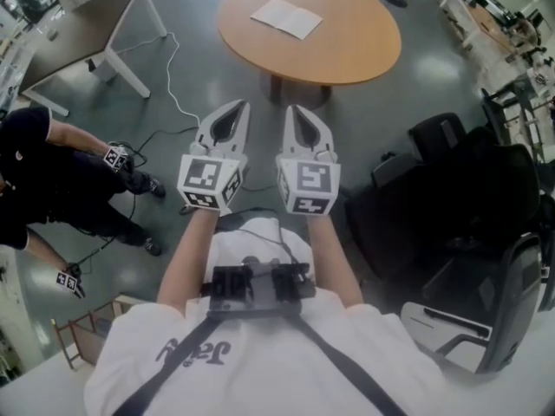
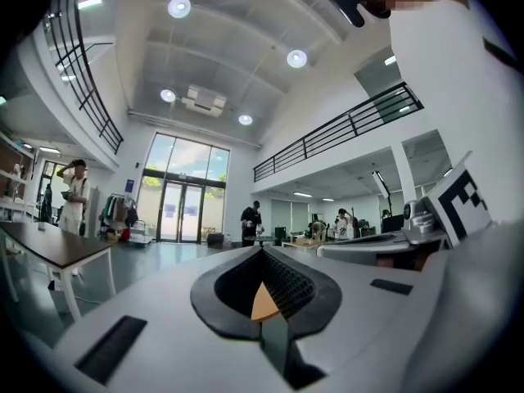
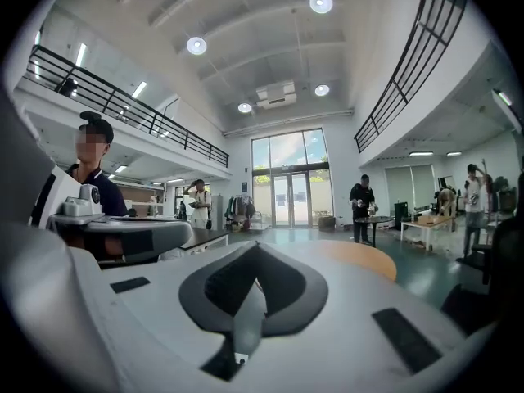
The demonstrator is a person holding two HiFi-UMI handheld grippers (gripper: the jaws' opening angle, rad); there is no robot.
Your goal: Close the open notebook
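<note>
Pale wood tops the round table (image 1: pixel 347 46) standing on the grey floor, and the white open notebook (image 1: pixel 286 17) lies flat on its far side, pages up. Well short of the table, the person holds the left gripper (image 1: pixel 240 106) and the right gripper (image 1: pixel 290 109) side by side, both pointing level toward it. Each gripper's jaws are pressed together at the tips with nothing between them, as the left gripper view (image 2: pixel 262 250) and right gripper view (image 3: pixel 255 246) show.
</note>
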